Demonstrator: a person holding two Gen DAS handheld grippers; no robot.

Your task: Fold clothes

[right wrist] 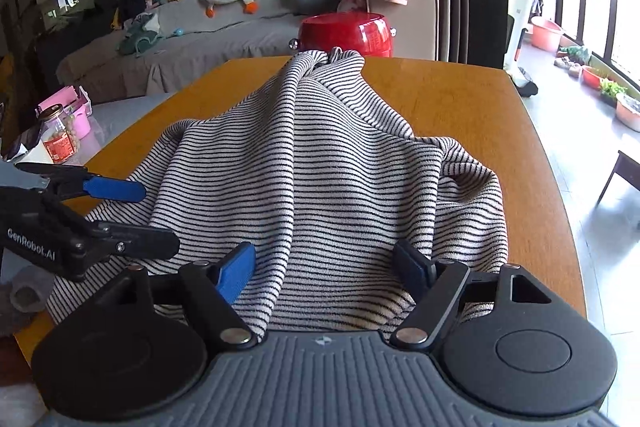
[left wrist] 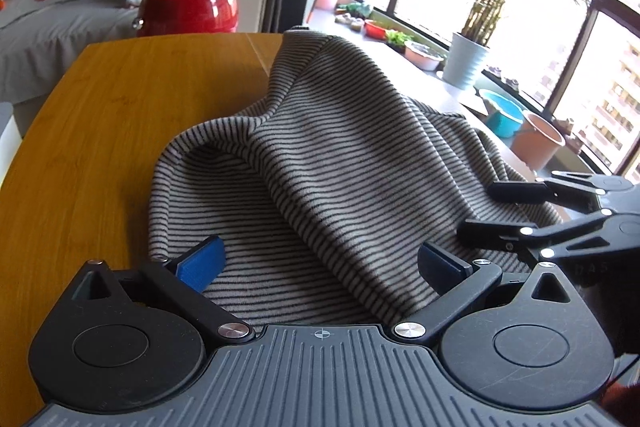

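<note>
Across the middle of the wooden table [right wrist: 460, 99], from its near edge to its far edge, lies the grey knit garment with thin black stripes [right wrist: 320, 155]. It is rumpled, with a raised ridge of cloth running lengthwise and its far end bunched narrow at the far edge. Bare wood shows on both sides of it.

Left gripper [left wrist: 320, 263]: black frame, blue pads, jaws wide. It sits low at the near edge with the striped cloth between the fingers; the ridge runs up between them. Pads not pressing on the cloth.

Right gripper [right wrist: 326, 267]: same build, jaws moderately wide, cloth between the fingers at the near edge. The right-hand pad lies against a fold; cannot tell whether it presses. No pinch visible.

The two grippers stand just beside each other, each visible at the edge of the other's view.

Beyond the far edge stands a round red glossy stool [right wrist: 346, 33].
</note>
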